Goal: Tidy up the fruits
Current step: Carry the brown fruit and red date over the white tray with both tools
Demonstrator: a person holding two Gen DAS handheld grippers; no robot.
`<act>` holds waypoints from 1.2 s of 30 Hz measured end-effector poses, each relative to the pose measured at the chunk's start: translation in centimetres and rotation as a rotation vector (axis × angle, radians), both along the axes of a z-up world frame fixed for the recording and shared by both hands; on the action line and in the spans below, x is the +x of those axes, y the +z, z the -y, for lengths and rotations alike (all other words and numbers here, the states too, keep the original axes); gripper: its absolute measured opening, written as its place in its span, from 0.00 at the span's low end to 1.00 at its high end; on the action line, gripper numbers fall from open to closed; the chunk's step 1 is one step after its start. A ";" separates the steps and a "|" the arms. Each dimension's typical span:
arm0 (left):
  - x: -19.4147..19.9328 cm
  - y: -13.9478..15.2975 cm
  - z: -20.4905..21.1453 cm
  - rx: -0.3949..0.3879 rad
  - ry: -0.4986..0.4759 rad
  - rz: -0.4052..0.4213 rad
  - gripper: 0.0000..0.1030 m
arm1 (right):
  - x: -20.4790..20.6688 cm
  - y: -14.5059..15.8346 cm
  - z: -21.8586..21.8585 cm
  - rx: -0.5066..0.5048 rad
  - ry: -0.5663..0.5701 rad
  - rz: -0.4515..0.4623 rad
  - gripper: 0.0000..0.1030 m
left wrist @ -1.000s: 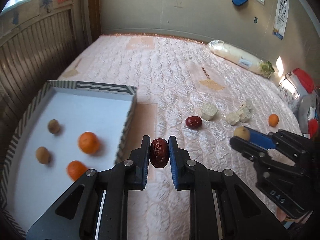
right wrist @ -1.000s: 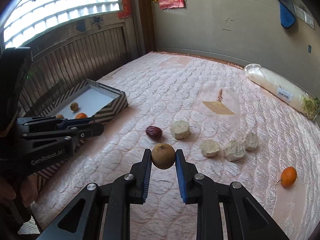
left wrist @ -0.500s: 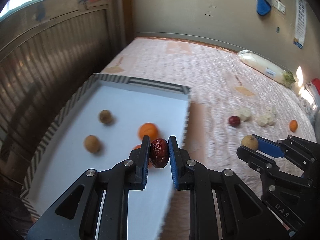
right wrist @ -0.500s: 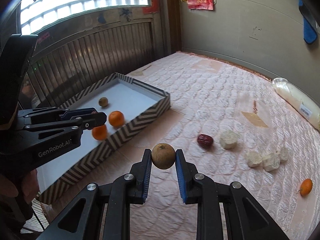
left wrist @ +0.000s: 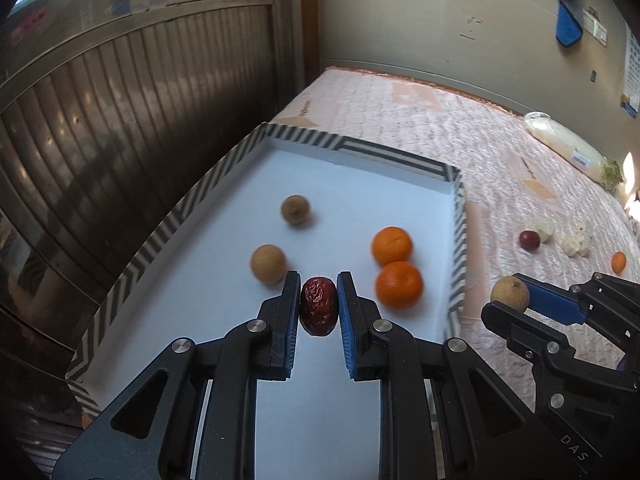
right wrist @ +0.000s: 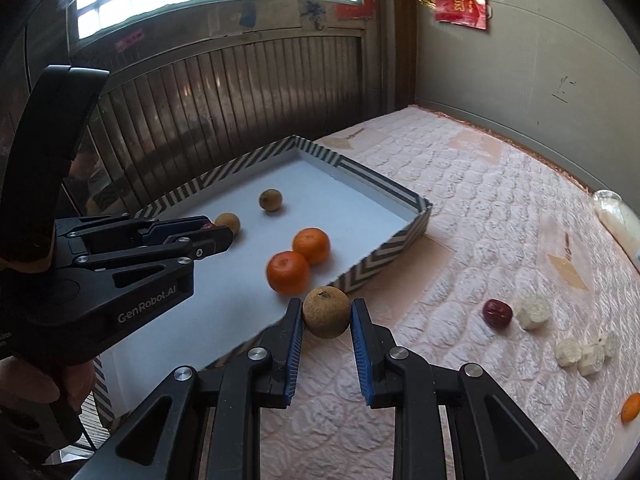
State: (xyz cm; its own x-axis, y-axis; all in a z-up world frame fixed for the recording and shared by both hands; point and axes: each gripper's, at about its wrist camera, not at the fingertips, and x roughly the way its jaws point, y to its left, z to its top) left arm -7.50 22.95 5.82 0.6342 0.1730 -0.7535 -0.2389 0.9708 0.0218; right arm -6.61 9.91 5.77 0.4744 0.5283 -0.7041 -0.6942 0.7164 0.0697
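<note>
My left gripper [left wrist: 319, 305] is shut on a wrinkled red date [left wrist: 319, 305] and holds it above the white floor of the striped box [left wrist: 352, 148]. In the box lie two oranges [left wrist: 391, 245] [left wrist: 399, 284] and two brown longans [left wrist: 268, 263] [left wrist: 295, 209]. My right gripper [right wrist: 326, 312] is shut on a brown longan [right wrist: 326, 311] just outside the box's near wall [right wrist: 380, 260]; it also shows in the left wrist view [left wrist: 510, 290]. On the quilted mattress lie another red date [right wrist: 496, 312] and a small orange [right wrist: 631, 407].
Several white chunks [right wrist: 533, 311] [right wrist: 588, 354] lie on the mattress near the loose date. A white plastic bag [left wrist: 560, 144] lies at the far right by the wall. A dark slatted metal door [right wrist: 240, 88] stands behind the box.
Both grippers moved left toward the box with their fruit. The left gripper with the date is now over the box floor. The right gripper with the longan has reached the box's wall.
</note>
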 end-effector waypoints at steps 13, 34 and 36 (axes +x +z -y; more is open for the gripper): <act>-0.8 -0.6 -2.7 -0.005 0.065 -0.009 0.17 | -0.3 -0.7 -4.0 -0.020 0.076 -0.010 0.22; -0.5 -1.0 -3.9 -0.011 0.090 -0.035 0.17 | -0.2 -3.0 -8.1 -0.068 0.156 -0.063 0.22; -0.4 -1.1 -3.9 -0.009 0.091 -0.040 0.17 | -0.2 -3.2 -8.3 -0.072 0.159 -0.061 0.22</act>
